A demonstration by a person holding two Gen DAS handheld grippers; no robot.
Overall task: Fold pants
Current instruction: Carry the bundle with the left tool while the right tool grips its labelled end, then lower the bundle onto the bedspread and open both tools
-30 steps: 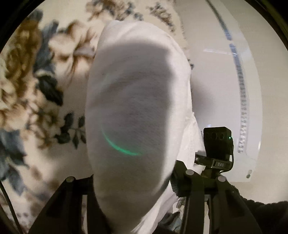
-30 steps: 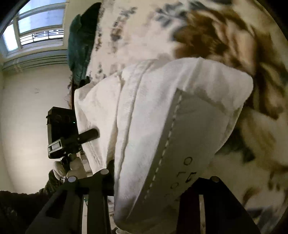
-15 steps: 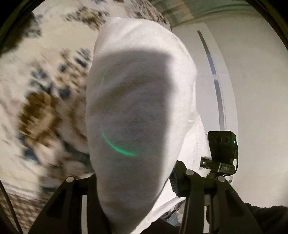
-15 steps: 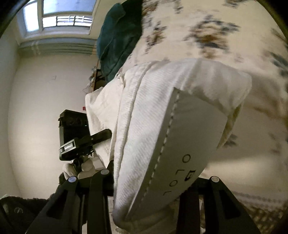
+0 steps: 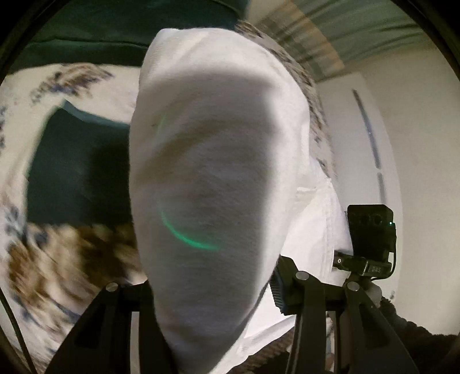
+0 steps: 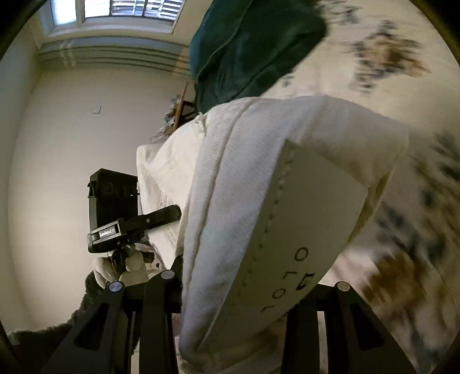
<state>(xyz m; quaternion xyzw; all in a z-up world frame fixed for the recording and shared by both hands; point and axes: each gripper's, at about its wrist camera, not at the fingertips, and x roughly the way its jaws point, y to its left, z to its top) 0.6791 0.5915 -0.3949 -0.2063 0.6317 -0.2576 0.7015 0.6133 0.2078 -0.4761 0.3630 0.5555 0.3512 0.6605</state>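
Left wrist view: the left gripper is clamped on a bunched fold of the white pants; the cloth fills the gap between the two black fingers and balloons up over the centre of the frame, hiding the fingertips. A green arc of light sits on the fabric just below centre. Lower right of the same frame: the other gripper's camera block on its mount, with more white cloth running down to it and a dark fuzzy sleeve at the bottom edge. Behind the cloth on the left, a floral bedspread, blurred, and a dark green cushion lying on it; a second dark green mass crosses the top edge. Far right is a pale wall. Right wrist view: the right gripper is closed on the waistband end of the pants, cloth packed between its fingers, tips not visible. A stiff pale label patch with stitched edge and dark lettering faces the lens at centre right. Left of centre, the left gripper's camera block with a gloved hand below it; the pants span between the two grippers. Beyond, upper centre, the green cushion rests on the floral bedspread, which is blurred across the right side. Upper left: a window above a pale wall.
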